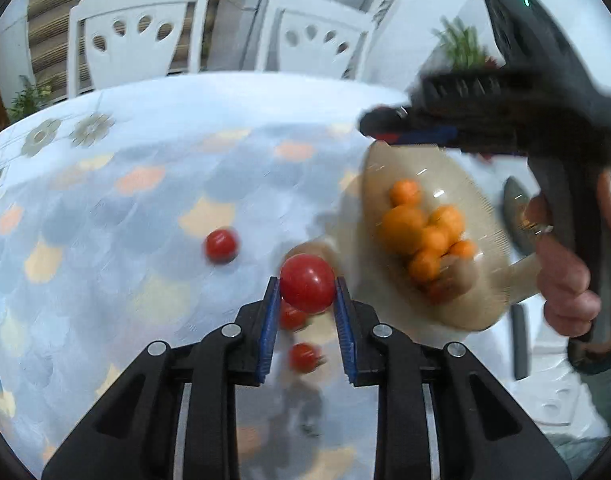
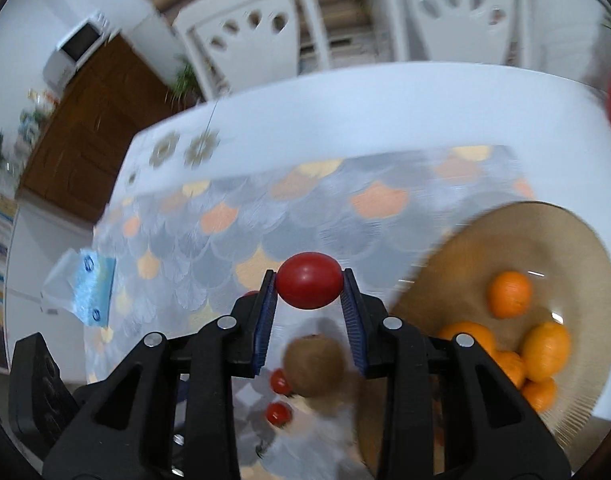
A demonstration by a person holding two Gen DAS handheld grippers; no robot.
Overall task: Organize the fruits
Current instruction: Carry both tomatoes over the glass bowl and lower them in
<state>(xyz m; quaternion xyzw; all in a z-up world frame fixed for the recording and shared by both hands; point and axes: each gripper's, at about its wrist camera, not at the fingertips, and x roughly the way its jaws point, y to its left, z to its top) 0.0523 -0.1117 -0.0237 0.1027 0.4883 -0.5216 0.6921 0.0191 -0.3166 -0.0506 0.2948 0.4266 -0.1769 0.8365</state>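
While each tool grips a red tomato, my left tool [image 1: 308, 289] and right tool [image 2: 308, 286] hover beside the bowl [image 2: 577, 248] of oranges [image 2: 509, 294].

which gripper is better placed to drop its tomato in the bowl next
Probably right: its gripper holds a tomato close beside the bowl of oranges. The left gripper sits farther from it.

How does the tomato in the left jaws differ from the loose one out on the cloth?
The held tomato is clamped off the table in the left gripper; the loose tomato rests on the tablecloth, ungripped. The held one looks larger, being nearer the camera. Both are red and round.
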